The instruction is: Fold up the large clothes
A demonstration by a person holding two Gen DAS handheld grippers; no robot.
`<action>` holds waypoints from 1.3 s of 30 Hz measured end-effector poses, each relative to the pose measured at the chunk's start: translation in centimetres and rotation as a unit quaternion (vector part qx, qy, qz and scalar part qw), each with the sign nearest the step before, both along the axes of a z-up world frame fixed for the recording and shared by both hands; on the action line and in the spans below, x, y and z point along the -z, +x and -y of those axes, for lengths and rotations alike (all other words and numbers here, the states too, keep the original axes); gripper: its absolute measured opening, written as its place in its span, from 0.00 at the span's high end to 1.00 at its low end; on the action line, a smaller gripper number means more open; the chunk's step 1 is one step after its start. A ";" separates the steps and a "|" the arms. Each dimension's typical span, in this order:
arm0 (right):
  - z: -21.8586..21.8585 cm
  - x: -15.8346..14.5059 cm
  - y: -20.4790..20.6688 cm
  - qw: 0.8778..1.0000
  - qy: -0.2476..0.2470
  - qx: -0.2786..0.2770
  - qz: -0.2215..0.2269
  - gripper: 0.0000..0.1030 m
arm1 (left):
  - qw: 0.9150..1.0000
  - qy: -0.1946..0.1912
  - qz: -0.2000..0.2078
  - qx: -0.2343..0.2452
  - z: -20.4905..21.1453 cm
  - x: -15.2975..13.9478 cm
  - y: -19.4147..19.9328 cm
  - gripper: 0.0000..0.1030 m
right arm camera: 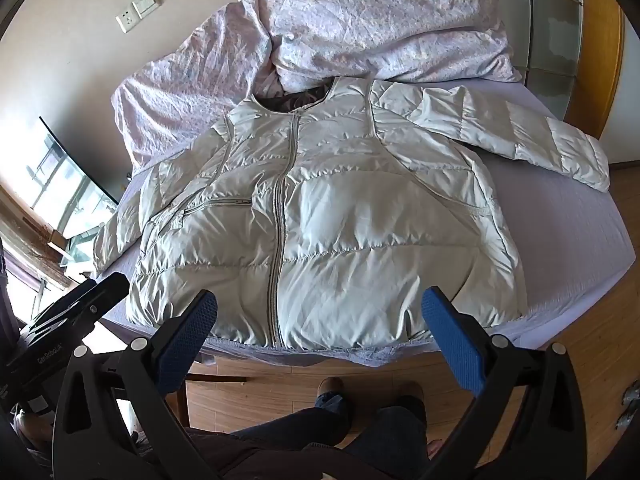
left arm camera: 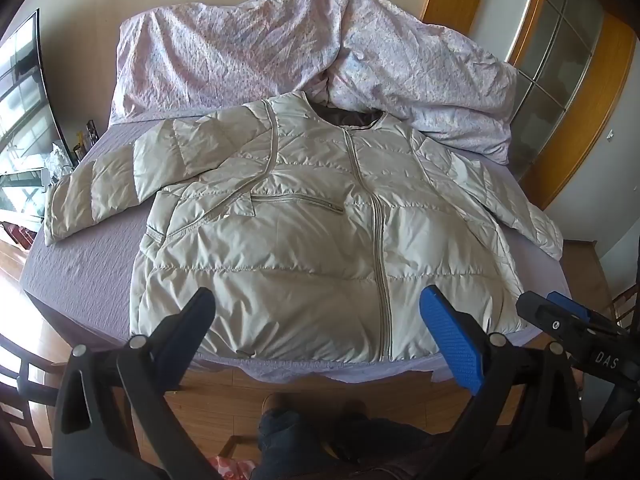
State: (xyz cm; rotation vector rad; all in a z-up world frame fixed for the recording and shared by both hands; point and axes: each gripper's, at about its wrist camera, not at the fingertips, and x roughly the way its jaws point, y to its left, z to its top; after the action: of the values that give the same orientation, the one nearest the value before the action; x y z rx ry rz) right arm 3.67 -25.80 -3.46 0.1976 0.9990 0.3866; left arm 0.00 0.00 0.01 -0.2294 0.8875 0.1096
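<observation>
A pale beige puffer jacket (left arm camera: 312, 224) lies flat and zipped on the bed, front up, collar toward the far side, both sleeves spread outward. The right wrist view shows the same jacket (right arm camera: 340, 224) with its right sleeve (right arm camera: 520, 136) stretched across the sheet. My left gripper (left arm camera: 318, 312) hovers open above the jacket's hem, nothing between its blue pads. My right gripper (right arm camera: 320, 312) is also open over the hem, holding nothing. The right gripper's tip (left arm camera: 560, 320) shows at the right edge of the left wrist view, and the left gripper (right arm camera: 80, 304) appears at the left of the right wrist view.
A crumpled pink-white duvet (left arm camera: 304, 48) is heaped at the head of the bed. The lilac sheet (left arm camera: 84, 264) ends at the near edge above a wooden floor (right arm camera: 592, 344). A person's legs and shoes (right arm camera: 332, 396) stand at the bed's foot. A television (left arm camera: 24, 92) stands at the left.
</observation>
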 end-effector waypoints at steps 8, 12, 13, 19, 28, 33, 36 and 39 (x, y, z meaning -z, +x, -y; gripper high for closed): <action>0.1 -0.1 0.0 1.000 0.001 -0.001 0.001 0.01 | 1.000 0.000 0.001 0.000 0.0 0.0 0.0 0.02; 0.0 -0.2 -0.2 1.000 0.000 0.000 0.001 0.01 | 1.000 0.000 0.001 0.000 0.0 0.0 0.0 0.02; 0.0 -0.2 -0.1 1.000 0.001 0.000 0.001 0.01 | 1.000 0.000 0.001 0.001 0.0 0.0 0.0 0.02; 0.2 0.0 -0.3 1.000 0.001 0.000 0.001 0.01 | 1.000 0.000 0.001 0.000 0.0 0.0 0.0 0.02; 0.0 -0.1 0.0 1.000 0.001 0.000 0.002 0.01 | 1.000 0.000 0.001 0.000 0.0 0.0 0.0 0.02; 0.0 -0.1 -0.1 1.000 0.001 0.000 0.002 0.01 | 1.000 0.000 0.001 0.000 0.0 0.0 0.0 0.02; 0.0 -0.1 -0.1 1.000 0.001 0.000 0.002 0.01 | 1.000 0.001 0.002 0.000 0.0 0.0 0.0 0.02; 0.0 -0.1 -0.1 1.000 0.001 0.000 0.002 0.01 | 1.000 0.001 0.002 0.000 0.0 0.0 0.0 0.02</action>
State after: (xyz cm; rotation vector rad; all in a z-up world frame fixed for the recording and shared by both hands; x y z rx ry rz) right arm 3.61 -25.81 -3.35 0.1993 0.9937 0.3877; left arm -0.01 0.00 0.02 -0.2282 0.8837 0.1087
